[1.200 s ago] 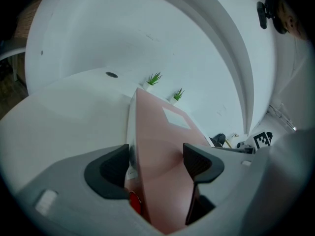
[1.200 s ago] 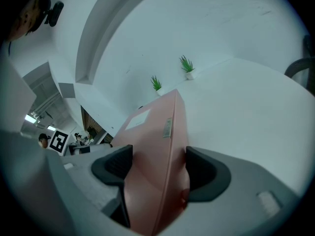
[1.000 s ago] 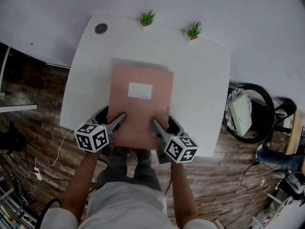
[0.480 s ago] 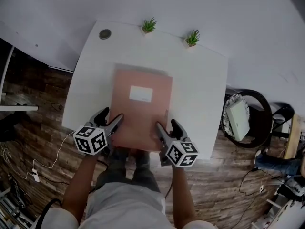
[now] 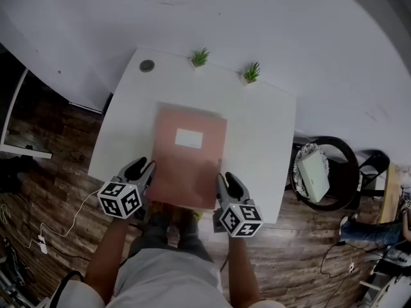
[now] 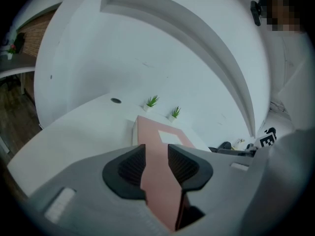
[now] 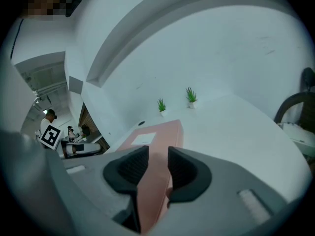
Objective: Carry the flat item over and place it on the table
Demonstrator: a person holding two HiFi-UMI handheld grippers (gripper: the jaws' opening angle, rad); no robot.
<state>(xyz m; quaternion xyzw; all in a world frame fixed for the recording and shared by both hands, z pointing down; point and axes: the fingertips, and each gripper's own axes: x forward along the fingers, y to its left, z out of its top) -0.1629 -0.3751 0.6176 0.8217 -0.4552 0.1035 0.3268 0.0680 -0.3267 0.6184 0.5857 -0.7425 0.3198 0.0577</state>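
Observation:
A flat pink folder (image 5: 189, 156) with a white label lies along the white table (image 5: 260, 127), its near end reaching the table's front edge. My left gripper (image 5: 146, 167) is at its near left corner and my right gripper (image 5: 225, 179) at its near right corner. In the left gripper view the folder (image 6: 162, 141) runs deep between the closing jaws of that gripper (image 6: 156, 166), and both dark pads meet it. The right gripper view shows the same: the folder (image 7: 152, 136) fills the gap of the closing right gripper (image 7: 157, 163).
Two small potted plants (image 5: 200, 58) (image 5: 251, 72) and a dark round disc (image 5: 147, 65) sit along the table's far edge by the white wall. A black chair (image 5: 343, 172) holding a white box (image 5: 313, 172) stands to the right. Cables lie on the wooden floor at the left.
Both grippers' jaws have narrowed round the folder. The grippers have slid back and outward from over the folder to its near corners. The head view has pulled back from the table.

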